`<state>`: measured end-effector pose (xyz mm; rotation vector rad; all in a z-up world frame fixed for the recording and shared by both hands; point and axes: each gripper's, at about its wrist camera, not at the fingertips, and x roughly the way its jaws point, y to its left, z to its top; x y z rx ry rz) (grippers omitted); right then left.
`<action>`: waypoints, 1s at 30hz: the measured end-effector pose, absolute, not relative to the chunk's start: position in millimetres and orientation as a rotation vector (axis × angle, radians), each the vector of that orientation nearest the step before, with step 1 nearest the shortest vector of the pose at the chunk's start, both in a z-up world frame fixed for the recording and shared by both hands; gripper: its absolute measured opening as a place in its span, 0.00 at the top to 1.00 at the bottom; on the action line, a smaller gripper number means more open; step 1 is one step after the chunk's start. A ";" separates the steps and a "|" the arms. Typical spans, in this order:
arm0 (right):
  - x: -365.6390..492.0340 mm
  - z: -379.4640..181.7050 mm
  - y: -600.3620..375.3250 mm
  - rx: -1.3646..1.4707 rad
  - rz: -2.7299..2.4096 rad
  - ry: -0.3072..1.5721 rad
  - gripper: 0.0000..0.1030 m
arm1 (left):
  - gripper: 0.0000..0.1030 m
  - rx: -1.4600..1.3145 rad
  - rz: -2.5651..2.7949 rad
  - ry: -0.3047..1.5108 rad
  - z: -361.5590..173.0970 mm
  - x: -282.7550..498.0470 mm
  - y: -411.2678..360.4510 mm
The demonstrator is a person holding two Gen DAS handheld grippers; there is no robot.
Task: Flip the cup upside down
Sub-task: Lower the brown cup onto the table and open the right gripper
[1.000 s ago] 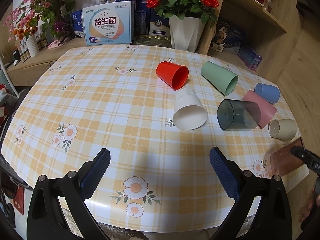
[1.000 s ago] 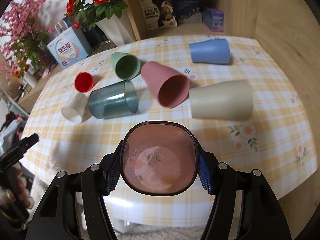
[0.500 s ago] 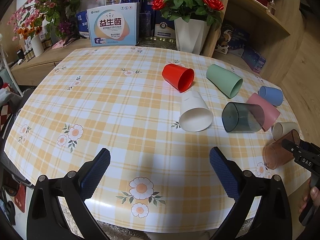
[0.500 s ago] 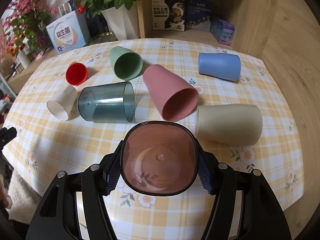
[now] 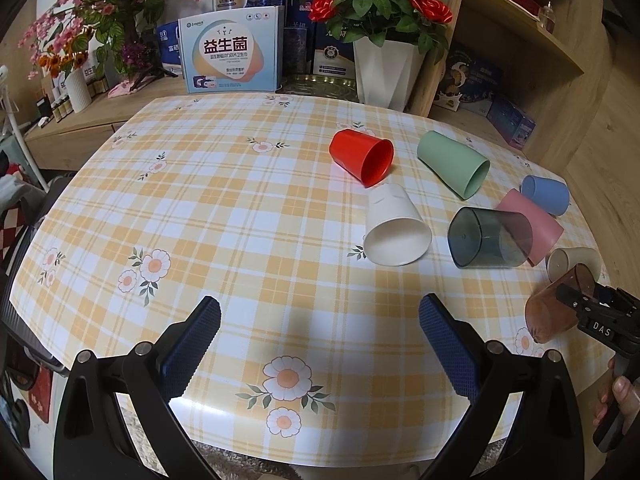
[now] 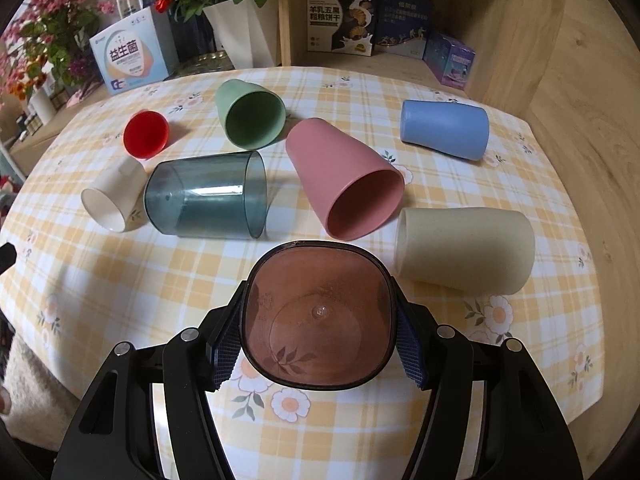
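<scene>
Brown cup [image 6: 318, 316]: clamped in right gripper [image 6: 318, 334] jaws, mouth toward camera, above near table [image 6: 120, 280] edge.
Beige cup [image 6: 464, 250]: lying just beyond.
Left gripper [image 5: 320, 340]: jaws apart, holding nothing.

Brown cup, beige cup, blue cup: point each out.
brown cup [image 6: 316, 316], right wrist view, on its inner base.
beige cup [image 6: 468, 250], right wrist view, on its side wall.
blue cup [image 6: 446, 128], right wrist view, on its side wall.

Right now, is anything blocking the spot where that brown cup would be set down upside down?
Nothing visible: the brown cup in the right tongs hangs over bare tablecloth; the beige cup lies just beyond.
</scene>
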<state>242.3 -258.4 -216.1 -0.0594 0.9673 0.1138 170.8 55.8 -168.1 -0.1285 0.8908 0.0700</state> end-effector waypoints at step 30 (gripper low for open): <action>130.8 -49.5 -261.9 0.098 0.196 0.649 0.15 | 0.06 -0.045 -0.080 0.574 -12.8 102.2 28.4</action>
